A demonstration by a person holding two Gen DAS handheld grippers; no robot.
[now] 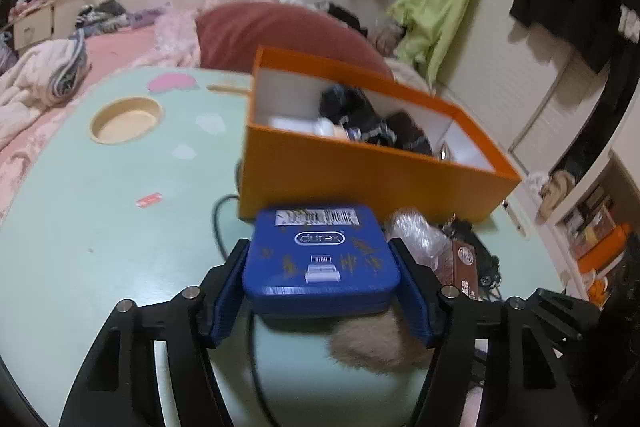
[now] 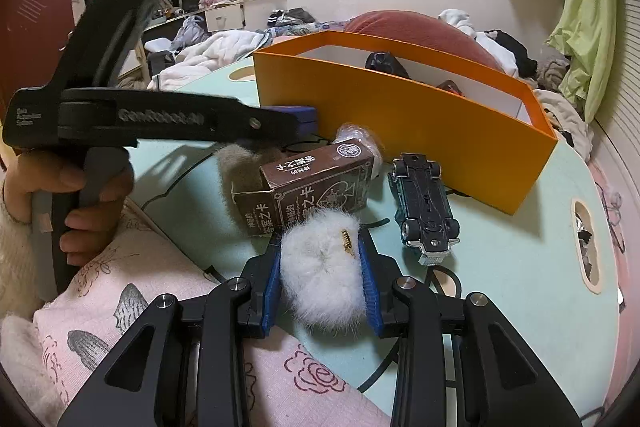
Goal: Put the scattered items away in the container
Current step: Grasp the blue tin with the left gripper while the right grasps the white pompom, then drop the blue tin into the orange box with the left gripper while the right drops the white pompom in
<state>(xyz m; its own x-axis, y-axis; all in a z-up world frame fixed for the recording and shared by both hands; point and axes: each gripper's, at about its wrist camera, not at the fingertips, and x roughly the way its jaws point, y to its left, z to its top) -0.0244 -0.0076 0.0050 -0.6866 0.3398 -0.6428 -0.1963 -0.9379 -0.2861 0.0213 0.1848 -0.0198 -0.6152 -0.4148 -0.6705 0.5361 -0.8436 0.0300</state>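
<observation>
The orange box (image 1: pixel 360 179) stands open on the pale green table (image 1: pixel 120 227), with dark items and a white bottle inside. My left gripper (image 1: pixel 320 255) is shut on a blue tin (image 1: pixel 320 275), its pads pressed to the tin's two sides just in front of the box. In the right wrist view my right gripper (image 2: pixel 320 247) is shut on a white fluffy pom-pom (image 2: pixel 320 275). Ahead of it lie a brown card box (image 2: pixel 308 187), a beige fluffy ball (image 2: pixel 236 163), a toy car (image 2: pixel 424 203) on its roof, and the orange box (image 2: pixel 400 123).
A crumpled plastic wrap (image 1: pixel 416 227) and black cable (image 1: pixel 218 219) lie by the box's near wall. The table has a round cup recess (image 1: pixel 126 121). A person's hand (image 2: pixel 80 211) grips the left tool's handle. Pink floral bedding (image 2: pixel 160 307) borders the table, with a red pillow (image 1: pixel 280 31) behind.
</observation>
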